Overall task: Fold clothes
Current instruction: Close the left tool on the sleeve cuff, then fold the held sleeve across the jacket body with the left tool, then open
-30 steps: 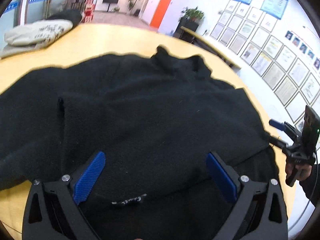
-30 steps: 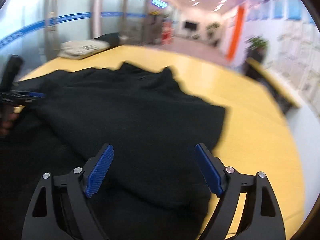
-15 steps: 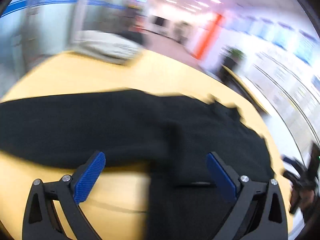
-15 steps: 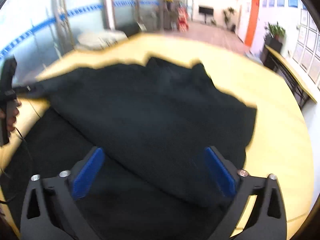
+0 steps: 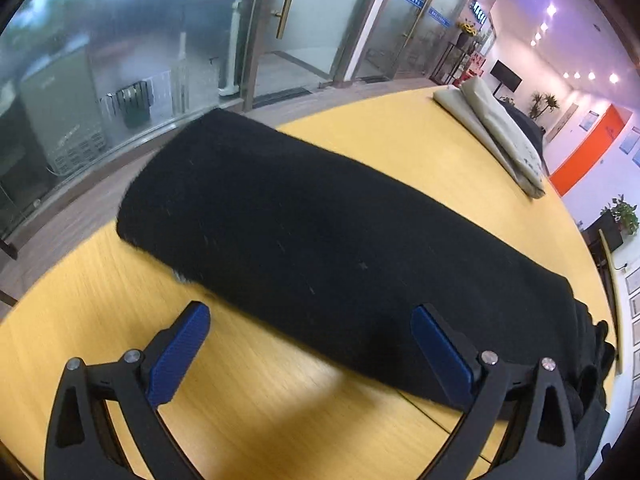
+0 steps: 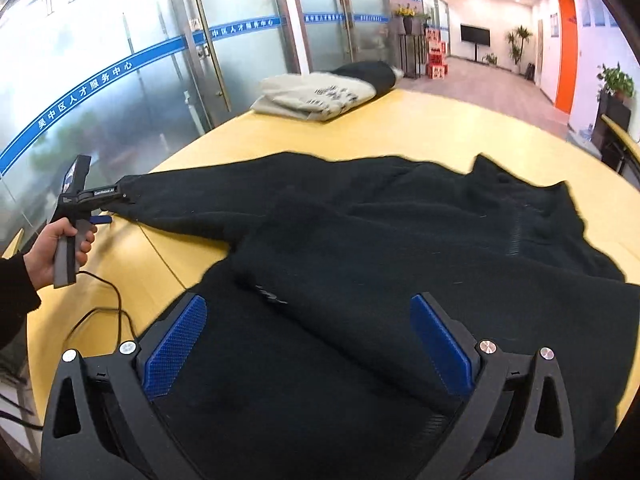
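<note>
Black jacket (image 6: 400, 264) lies spread on the yellow wooden counter (image 6: 440, 128), body toward the near edge, collar toward the far right.

Left wrist view: one sleeve (image 5: 320, 232) stretches flat across the counter, running from the far left edge toward the lower right, where it joins the bunched body of the jacket. Left gripper (image 5: 310, 344) hovers low above the near edge of that sleeve, its blue fingers (image 5: 180, 354) spread wide and holding nothing. The left finger is over bare counter; the right one stands over the sleeve's near hem. Contact with the cloth cannot be told from here.

Right wrist view: the same sleeve reaches out to the left, and the left gripper's tip sits at its cuff. A hand (image 6: 56, 248) in a dark cuff holds that gripper's grey handle; a black cable (image 6: 104, 304) trails from it across the counter.

Right gripper (image 6: 308, 340) hangs over the jacket's body near its bottom, fingers released and wide apart, black cloth filling the whole gap between them. A folded-over flap crosses diagonally between the fingers.

Far end of the counter: a folded cream garment (image 6: 316, 96) with dark print, and a dark one just behind it. Glass doors (image 6: 240, 32) with a blue stripe beyond.
</note>
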Demonstrator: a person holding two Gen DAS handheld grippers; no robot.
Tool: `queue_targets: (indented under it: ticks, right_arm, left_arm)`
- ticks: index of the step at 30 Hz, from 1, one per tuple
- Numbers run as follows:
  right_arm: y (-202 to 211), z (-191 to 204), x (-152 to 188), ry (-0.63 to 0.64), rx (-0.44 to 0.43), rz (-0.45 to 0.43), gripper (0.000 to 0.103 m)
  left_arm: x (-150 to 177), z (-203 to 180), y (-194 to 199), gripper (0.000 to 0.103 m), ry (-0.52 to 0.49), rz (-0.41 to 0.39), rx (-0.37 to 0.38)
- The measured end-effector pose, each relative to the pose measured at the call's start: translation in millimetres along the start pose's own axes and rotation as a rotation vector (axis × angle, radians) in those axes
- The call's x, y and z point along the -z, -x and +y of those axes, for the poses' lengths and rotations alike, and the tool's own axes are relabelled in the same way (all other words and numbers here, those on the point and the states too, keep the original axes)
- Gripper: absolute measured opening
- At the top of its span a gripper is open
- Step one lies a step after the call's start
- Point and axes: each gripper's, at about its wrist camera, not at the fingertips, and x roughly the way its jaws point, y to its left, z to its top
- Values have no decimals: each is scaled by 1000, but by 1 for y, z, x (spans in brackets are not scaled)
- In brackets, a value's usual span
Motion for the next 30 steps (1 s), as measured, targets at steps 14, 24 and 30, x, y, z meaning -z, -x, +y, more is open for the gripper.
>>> queue_targets:
  ticks: [14, 24, 30]
  right_arm:
    - [-10, 13, 9, -30, 7, 13, 103]
    - [65, -43, 17, -114, 90, -123, 103]
    - [135, -103, 38, -215, 188, -222, 103]
  left_arm:
    - [-41, 30, -5, 7, 164, -51, 188]
    - [-6, -211, 162, 6, -223, -247, 592]
    - [112, -376, 194, 6, -448, -104, 792]
